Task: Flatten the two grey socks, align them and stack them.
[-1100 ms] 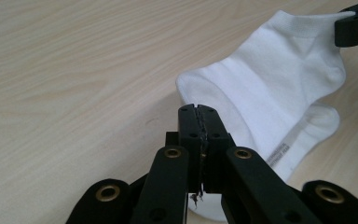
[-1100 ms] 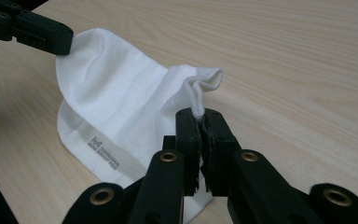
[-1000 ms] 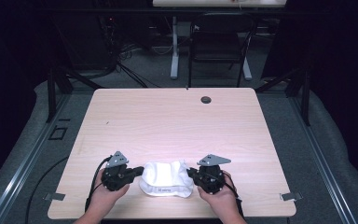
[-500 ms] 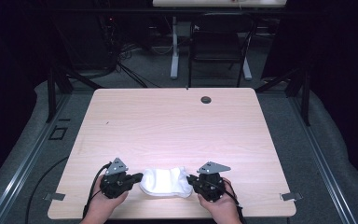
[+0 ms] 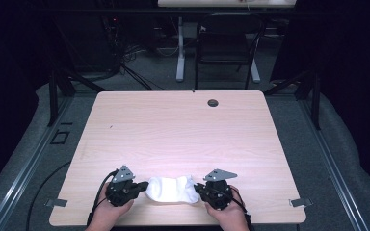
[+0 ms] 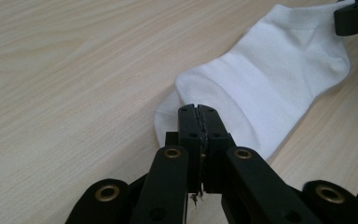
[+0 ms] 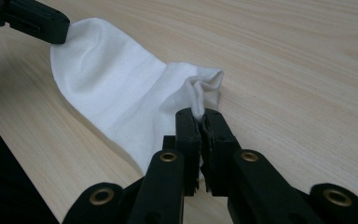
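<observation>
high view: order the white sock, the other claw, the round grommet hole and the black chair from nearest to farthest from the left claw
1. white sock, clamped in the left claw, to its right.
2. right claw, across the sock.
3. round grommet hole, far edge of the table.
4. black chair, beyond the table.

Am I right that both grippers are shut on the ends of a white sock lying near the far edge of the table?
Not quite: the white sock lies near the table's near edge, as the high view shows. Both the left gripper and right gripper are shut on its ends.
</observation>
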`<move>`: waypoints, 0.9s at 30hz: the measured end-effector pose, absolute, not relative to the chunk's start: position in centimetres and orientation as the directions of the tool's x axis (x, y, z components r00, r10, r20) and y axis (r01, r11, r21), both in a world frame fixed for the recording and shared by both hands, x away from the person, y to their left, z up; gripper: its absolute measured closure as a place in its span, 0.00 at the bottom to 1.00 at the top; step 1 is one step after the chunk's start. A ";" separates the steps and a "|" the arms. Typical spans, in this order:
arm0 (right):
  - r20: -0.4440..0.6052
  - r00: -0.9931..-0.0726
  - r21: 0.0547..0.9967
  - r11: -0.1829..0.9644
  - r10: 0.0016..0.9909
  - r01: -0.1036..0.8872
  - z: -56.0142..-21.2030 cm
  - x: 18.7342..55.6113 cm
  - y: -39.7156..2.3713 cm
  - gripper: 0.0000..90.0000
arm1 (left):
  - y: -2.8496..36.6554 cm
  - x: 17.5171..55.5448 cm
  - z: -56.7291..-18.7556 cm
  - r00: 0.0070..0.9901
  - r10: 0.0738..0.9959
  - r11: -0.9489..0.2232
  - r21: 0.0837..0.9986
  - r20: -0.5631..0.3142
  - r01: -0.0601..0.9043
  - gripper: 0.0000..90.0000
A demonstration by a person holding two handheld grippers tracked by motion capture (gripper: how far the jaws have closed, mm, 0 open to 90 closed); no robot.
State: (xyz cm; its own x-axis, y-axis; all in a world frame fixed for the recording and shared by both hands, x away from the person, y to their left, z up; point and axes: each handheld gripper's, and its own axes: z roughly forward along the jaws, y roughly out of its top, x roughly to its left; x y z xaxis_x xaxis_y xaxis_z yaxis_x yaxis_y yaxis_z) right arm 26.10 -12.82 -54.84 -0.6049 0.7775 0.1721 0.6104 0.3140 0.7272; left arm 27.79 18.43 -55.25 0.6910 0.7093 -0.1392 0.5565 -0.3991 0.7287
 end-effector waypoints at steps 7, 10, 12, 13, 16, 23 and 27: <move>0.171 -0.602 0.720 0.318 0.780 0.616 -55.3 26.5 -12.8 0.96 | 18.5 28.1 -55.6 0.688 0.712 -0.403 0.722 -0.139 0.562 0.99; 0.169 -0.600 0.716 0.321 0.782 0.620 -55.4 26.5 -12.9 0.96 | 18.5 28.3 -55.7 0.683 0.717 -0.397 0.725 -0.139 0.564 0.99; 0.171 -0.598 0.718 0.317 0.783 0.620 -55.5 26.6 -12.9 0.96 | 18.6 28.4 -55.8 0.678 0.720 -0.389 0.724 -0.147 0.570 0.98; 0.169 -0.600 0.716 0.321 0.782 0.620 -55.5 26.7 -12.9 0.96 | 18.6 28.5 -55.8 0.677 0.721 -0.388 0.723 -0.149 0.572 0.98; 0.170 -0.594 0.714 0.317 0.786 0.625 -55.7 26.7 -12.9 0.94 | 18.5 28.5 -56.0 0.677 0.723 -0.394 0.721 -0.140 0.570 0.96; 0.157 -0.590 0.744 0.299 0.792 0.598 -55.2 26.5 -13.3 0.83 | 18.8 28.6 -55.4 0.674 0.726 -0.367 0.751 -0.137 0.548 0.85; 0.151 -0.626 0.780 0.297 0.765 0.551 -54.5 26.0 -12.7 0.82 | 18.7 28.2 -54.7 0.694 0.705 -0.352 0.777 -0.147 0.522 0.79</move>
